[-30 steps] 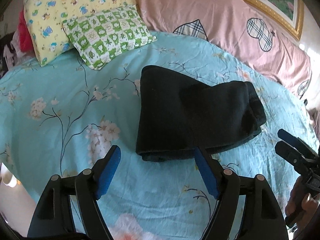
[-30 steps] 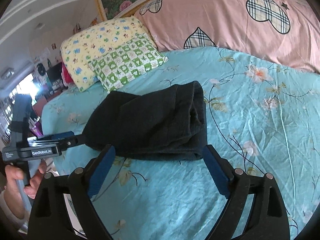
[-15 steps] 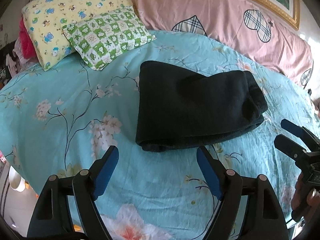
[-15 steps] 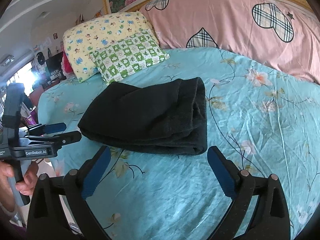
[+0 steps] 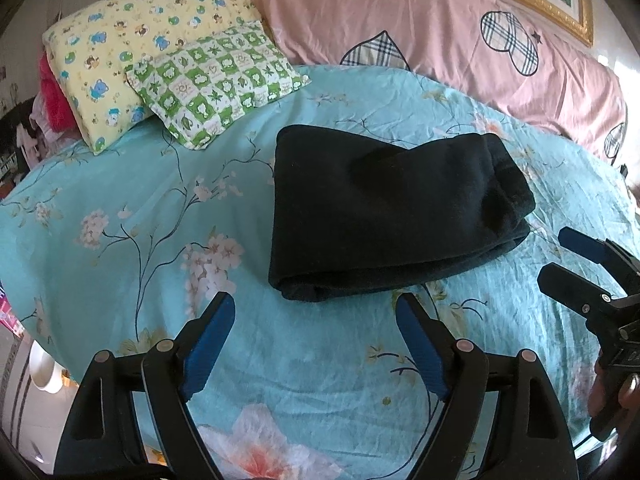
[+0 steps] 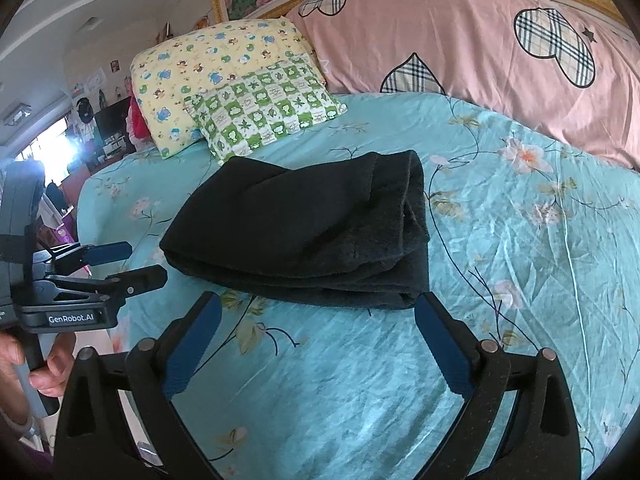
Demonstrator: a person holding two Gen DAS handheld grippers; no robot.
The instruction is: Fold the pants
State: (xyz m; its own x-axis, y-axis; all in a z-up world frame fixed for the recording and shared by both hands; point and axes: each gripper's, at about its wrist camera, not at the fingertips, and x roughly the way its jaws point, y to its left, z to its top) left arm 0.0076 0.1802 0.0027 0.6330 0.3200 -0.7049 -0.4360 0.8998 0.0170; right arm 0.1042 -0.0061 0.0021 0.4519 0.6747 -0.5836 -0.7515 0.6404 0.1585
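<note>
A: The pants [image 5: 384,216], a dark, thick, fleece-like pair, lie as a flat layered bundle on the bed [image 5: 120,200], on its turquoise flower-printed sheet. They sit about midway across the bed and nearer its foot edge than the pink quilt [image 5: 420,20] along its head edge.

B: So which step is this?

A: I'd judge the folding is done or close to it. The bundle is compact, with a rounded fold along the side facing the foot edge and stacked layers showing at one end. Nothing grips it.

B: And the two tools?

A: The left hand-held gripper [image 5: 316,340] hovers above the sheet just short of the bundle's near edge, its jaws opening with nothing between them. The right hand-held gripper [image 6: 320,336] sits likewise just short of the bundle, jaws spread wide and empty. Each shows at the margin of the other's view, apart from the cloth.

B: What would the next move need?

A: If the bundle counts as finished, only a clean retreat, without brushing the top layer. If one more fold or some tidying is wanted, a pad [image 5: 212,344] would have to slide under the near fold, pinching all layers together; thick cloth like this probably springs open if only the top layer is caught.

B: Anything in the way?

A: The green checked pillow [image 5: 216,84] and yellow patterned pillow [image 5: 132,48] lie toward the bed's head corner, well apart from the pants.
</note>
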